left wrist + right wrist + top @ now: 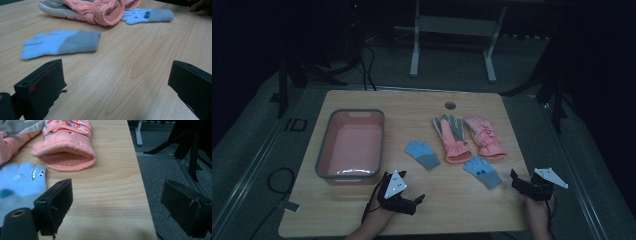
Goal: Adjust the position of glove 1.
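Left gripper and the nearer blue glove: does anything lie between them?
No. In the left gripper view, bare wooden table runs from the open left gripper to the blue glove.

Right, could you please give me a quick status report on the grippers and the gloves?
Left gripper open, empty. Right gripper open, beside blue glove. Other blue glove untouched. Nothing in the way.

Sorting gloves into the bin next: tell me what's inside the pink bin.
The pink bin looks empty in the high view: only its bare pink floor with a light glare. The strip just inside its near wall is hidden. All four gloves lie outside on the table.
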`<state>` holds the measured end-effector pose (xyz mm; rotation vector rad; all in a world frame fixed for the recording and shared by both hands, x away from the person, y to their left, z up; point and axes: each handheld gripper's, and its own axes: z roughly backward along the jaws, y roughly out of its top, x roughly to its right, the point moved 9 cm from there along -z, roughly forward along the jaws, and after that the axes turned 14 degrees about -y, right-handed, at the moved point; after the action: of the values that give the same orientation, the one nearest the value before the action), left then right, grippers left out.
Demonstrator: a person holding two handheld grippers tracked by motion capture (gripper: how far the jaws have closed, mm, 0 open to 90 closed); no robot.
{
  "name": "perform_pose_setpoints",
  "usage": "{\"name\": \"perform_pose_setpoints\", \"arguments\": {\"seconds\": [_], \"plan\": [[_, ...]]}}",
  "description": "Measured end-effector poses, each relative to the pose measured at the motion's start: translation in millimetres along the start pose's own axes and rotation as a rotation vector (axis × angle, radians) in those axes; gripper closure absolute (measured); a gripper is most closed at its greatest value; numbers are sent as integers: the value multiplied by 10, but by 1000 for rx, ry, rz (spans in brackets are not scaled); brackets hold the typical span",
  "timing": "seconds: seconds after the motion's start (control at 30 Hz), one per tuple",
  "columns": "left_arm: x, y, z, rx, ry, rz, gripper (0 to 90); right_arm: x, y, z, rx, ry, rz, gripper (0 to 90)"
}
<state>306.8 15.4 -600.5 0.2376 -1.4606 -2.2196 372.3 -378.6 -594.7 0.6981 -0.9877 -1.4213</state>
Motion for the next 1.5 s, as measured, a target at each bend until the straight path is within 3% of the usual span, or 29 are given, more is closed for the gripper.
{"name": "perform_pose_setpoints", "arguments": {"seconds": [0.17,0.27,0.33,0.4,0.53,0.77,0.93,1.0,1.23,1.3,1.37,1.5], "plan": [[-2,0,2,2,-1,3,8,-6,-14,1,-16,2,6,108],[-5,2,2,6,-1,7,8,10,5,37,-15,-24,-2,134],[-8,2,4,6,-1,7,8,2,-13,51,-50,-12,3,127],[-5,1,3,5,-1,6,8,-18,-19,82,-67,19,-4,126],[-6,1,2,5,-2,8,8,-72,32,133,-109,60,31,117],[8,-4,2,-4,-3,-5,8,-173,193,215,-129,120,56,130],[10,-3,3,-2,-1,-7,8,-248,283,267,-195,217,40,135],[8,-3,4,-2,-3,-4,8,-283,334,273,-216,226,37,130],[10,-1,4,4,-7,0,8,-433,567,353,-149,262,97,165],[12,0,4,5,-9,-1,8,-491,621,376,-147,288,103,160],[12,0,4,4,-11,-3,8,-607,674,404,-150,328,142,133],[19,-3,4,0,-11,-7,8,-727,729,430,-148,355,164,135]]}}
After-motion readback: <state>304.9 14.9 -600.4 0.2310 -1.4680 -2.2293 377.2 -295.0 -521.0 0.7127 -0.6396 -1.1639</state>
